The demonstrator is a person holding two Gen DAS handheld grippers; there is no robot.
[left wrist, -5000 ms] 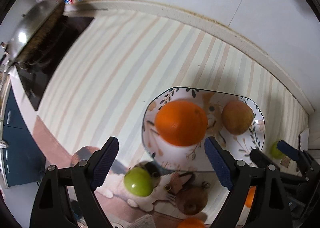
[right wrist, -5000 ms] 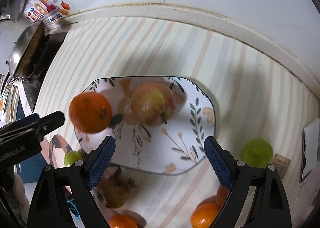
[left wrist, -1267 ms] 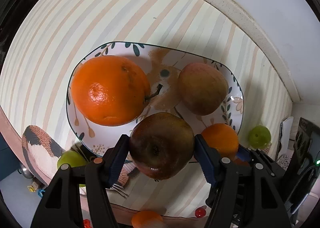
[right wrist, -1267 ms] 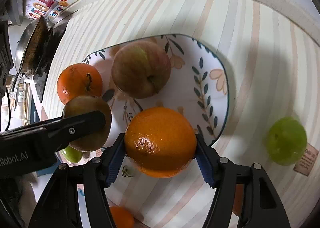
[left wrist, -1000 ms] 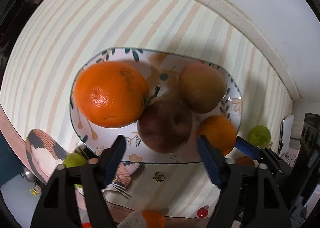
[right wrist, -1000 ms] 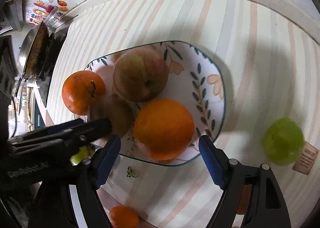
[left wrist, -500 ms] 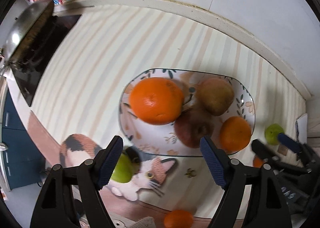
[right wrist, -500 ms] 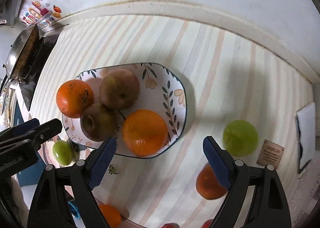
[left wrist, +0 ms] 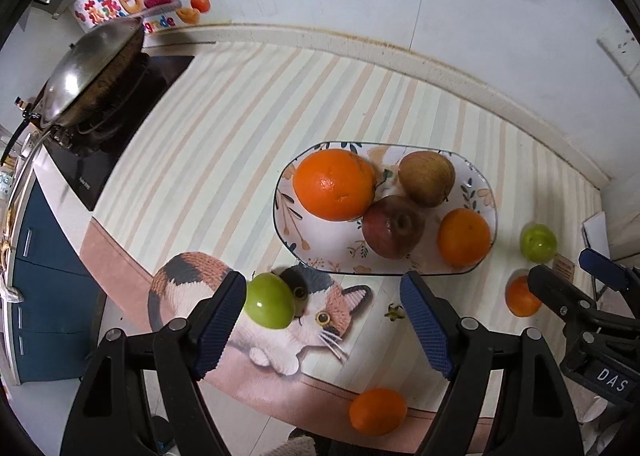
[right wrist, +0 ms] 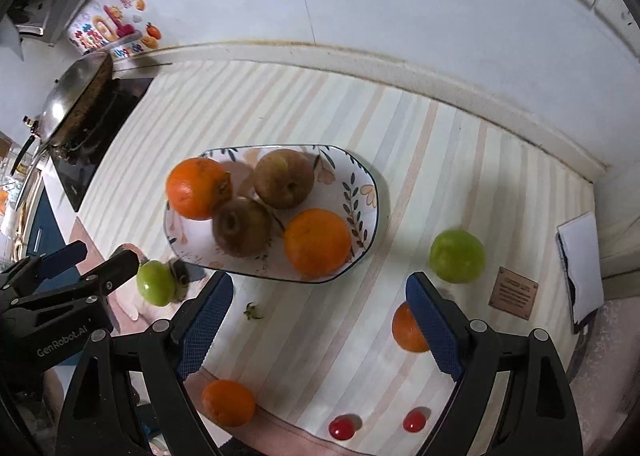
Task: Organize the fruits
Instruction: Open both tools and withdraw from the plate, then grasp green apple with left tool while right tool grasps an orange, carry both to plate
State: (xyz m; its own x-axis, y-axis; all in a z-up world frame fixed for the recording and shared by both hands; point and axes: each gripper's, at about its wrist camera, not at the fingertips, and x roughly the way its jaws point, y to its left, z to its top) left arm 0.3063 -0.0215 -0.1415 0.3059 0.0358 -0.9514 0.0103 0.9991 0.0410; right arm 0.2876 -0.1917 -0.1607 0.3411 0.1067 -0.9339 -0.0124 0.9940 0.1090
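A leaf-patterned plate (left wrist: 478,184) (right wrist: 362,180) holds a big orange (left wrist: 334,184), a red apple (left wrist: 394,226), a brownish apple (left wrist: 426,178) and a smaller orange (left wrist: 463,237). Loose on the striped mat lie a green apple (left wrist: 270,306) (right wrist: 157,283), a second green apple (left wrist: 538,242) (right wrist: 457,256) and small oranges (left wrist: 378,411) (right wrist: 408,325) (right wrist: 228,402). My left gripper (left wrist: 322,326) is open and empty, raised in front of the plate. My right gripper (right wrist: 318,326) is open and empty, raised in front of the plate.
A wok (left wrist: 86,74) sits on a black hob (left wrist: 116,136) at the far left. Two small red tomatoes (right wrist: 342,427) lie near the mat's front edge. A white paper (right wrist: 580,264) and a brown tag (right wrist: 514,293) lie at the right. A tiled wall is behind.
Both grippers let go of their fruit onto the plate, the left a red apple and the right an orange, then opened and drew back and up from the plate.
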